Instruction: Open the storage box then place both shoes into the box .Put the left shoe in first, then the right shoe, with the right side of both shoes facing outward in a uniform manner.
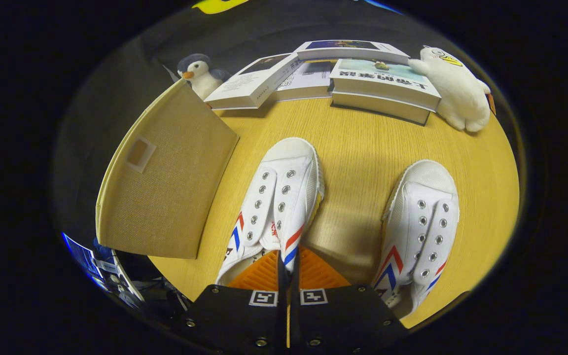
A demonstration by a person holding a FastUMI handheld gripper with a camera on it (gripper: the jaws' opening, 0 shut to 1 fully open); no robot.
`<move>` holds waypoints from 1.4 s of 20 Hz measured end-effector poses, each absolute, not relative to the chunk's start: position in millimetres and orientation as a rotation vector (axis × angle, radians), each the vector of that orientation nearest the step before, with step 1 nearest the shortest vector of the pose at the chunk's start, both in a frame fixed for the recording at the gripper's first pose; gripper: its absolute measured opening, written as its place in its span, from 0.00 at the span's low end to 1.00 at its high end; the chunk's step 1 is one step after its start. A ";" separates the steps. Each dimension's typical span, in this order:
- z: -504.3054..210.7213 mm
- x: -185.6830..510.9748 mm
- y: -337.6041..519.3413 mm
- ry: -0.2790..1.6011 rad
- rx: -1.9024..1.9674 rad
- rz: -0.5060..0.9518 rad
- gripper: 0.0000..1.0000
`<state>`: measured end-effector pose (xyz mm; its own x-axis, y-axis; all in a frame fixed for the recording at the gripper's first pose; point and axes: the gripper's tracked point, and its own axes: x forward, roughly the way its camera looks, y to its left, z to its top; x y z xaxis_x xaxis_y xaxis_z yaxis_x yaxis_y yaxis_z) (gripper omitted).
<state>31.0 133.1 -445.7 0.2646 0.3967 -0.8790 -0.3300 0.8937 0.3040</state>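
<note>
Two white canvas shoes with red and blue chevrons lie on the wooden table (358, 143), toes pointing away from me. My gripper (289, 257) is shut on the near shoe (279, 197), with the fingers pinching the edge of its opening on the side that faces the other shoe. That other shoe (424, 222) lies apart to the right, beyond the fingers. Left of the held shoe stands a beige fabric storage box (165, 187) with a small label window, its broad cloth face turned toward me. I cannot tell whether it is open.
Several books (382, 84) lie in a row along the table's far edge. A penguin plush (200, 74) sits behind the box and a white seal plush (456, 93) at the far right. Bare table separates the two shoes.
</note>
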 end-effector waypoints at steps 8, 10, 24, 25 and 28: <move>-379.7 27.0 128.0 1.156 0.128 0.463 0.02; -356.6 31.0 128.9 1.125 0.135 0.468 0.02; -249.4 34.0 170.9 1.089 0.162 0.511 0.02; -244.7 35.0 177.3 1.083 0.152 0.521 0.02; -238.2 39.7 202.0 1.064 0.100 0.547 0.02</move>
